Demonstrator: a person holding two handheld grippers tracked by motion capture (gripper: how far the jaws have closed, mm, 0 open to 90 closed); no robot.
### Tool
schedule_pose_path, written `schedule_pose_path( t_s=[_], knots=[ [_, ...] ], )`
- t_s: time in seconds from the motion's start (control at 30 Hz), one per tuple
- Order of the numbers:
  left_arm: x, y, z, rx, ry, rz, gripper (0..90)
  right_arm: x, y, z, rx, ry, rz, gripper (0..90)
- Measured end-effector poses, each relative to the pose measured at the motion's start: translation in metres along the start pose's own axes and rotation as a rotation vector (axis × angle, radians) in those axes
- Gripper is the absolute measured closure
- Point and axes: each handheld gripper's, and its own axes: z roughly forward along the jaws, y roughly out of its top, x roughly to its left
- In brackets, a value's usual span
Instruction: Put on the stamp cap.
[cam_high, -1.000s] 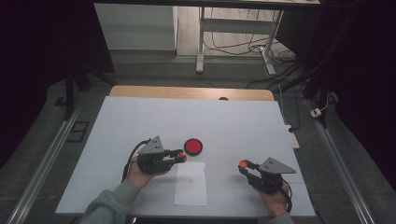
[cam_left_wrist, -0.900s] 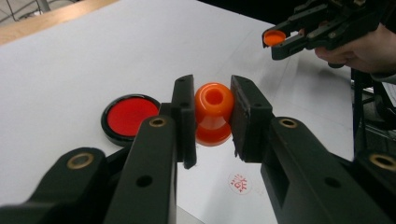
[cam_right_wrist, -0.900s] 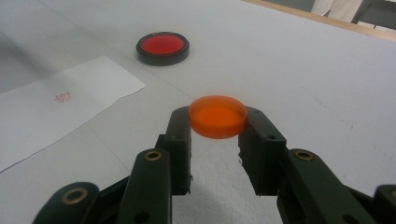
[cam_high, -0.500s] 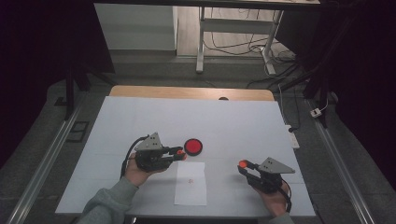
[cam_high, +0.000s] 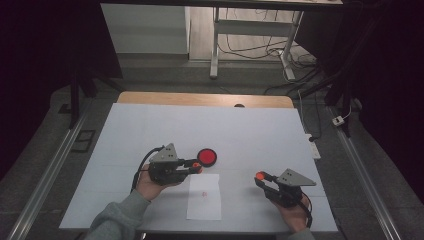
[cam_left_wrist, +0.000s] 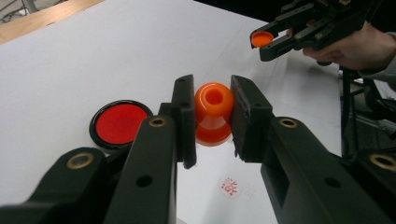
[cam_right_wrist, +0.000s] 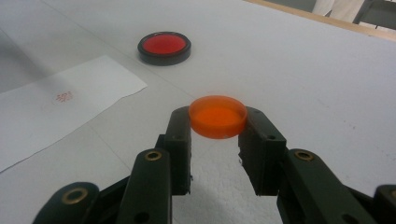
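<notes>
- Left gripper (cam_high: 196, 165) clamped on an orange stamp (cam_left_wrist: 214, 113), jaws pressing both sides of its round knob; held just above the table, near the front-left part of the white tabletop (cam_high: 240, 130).
- Stamp's long axis runs along the jaws in the left gripper view: hollowed knob end faces the camera, wider base end points away (toward the paper side of the table). In the high view the stamp (cam_high: 197, 169) lies roughly level, pointing toward table centre.
- Right gripper (cam_high: 260, 177) clamped on an orange cap (cam_right_wrist: 218, 116), a shallow round disc pinched at its rim between the two jaws; flat face up and level, open side not readable.
- Cap also seen in the left gripper view (cam_left_wrist: 262, 39), held off the surface, well apart from the stamp.
- Red ink pad (cam_high: 207, 157) in a black round case sits flat on the table, just beside the left gripper's tips, lid off (red face up).
- White paper sheet (cam_high: 205, 197) lies between the two hands near the front edge, with a small red stamp mark (cam_high: 203, 194) on it.
- Open room: the far half of the tabletop is bare up to the wooden edge strip (cam_high: 205, 99); wide bare stretch between ink pad and right gripper.
- Right hand (cam_high: 292, 212) sits close to the front-right corner, little margin to the front edge; left hand (cam_high: 152, 184) has more table around it.
</notes>
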Motion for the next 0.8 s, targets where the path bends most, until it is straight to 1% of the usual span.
schedule_pose_path(
  t_s=[0.13,0.2,0.4,0.53,0.73,0.8],
  knots=[
    [-0.001,0.0,0.0,-0.002,-0.002,0.0,72.0,0.002,0.001,0.001,-0.002,0.002,-0.003,64.4],
    [-0.001,0.0,0.0,-0.002,-0.002,0.0,72.0,0.003,0.001,0.001,-0.005,0.01,-0.004,64.4],
    [-0.001,0.0,-0.001,-0.011,-0.014,-0.014,72.0,0.007,0.002,0.005,0.002,0.024,-0.015,64.5],
    [-0.001,0.0,0.0,-0.01,-0.015,-0.012,72.0,0.008,0.003,0.007,0.003,0.029,-0.019,64.4],
    [-0.001,-0.001,0.001,-0.006,-0.016,-0.012,72.0,0.014,0.006,0.012,-0.001,0.048,-0.02,64.4],
    [-0.001,-0.001,0.001,-0.004,-0.017,-0.011,72.0,0.018,0.007,0.014,-0.009,0.063,-0.018,64.4]
  ],
)
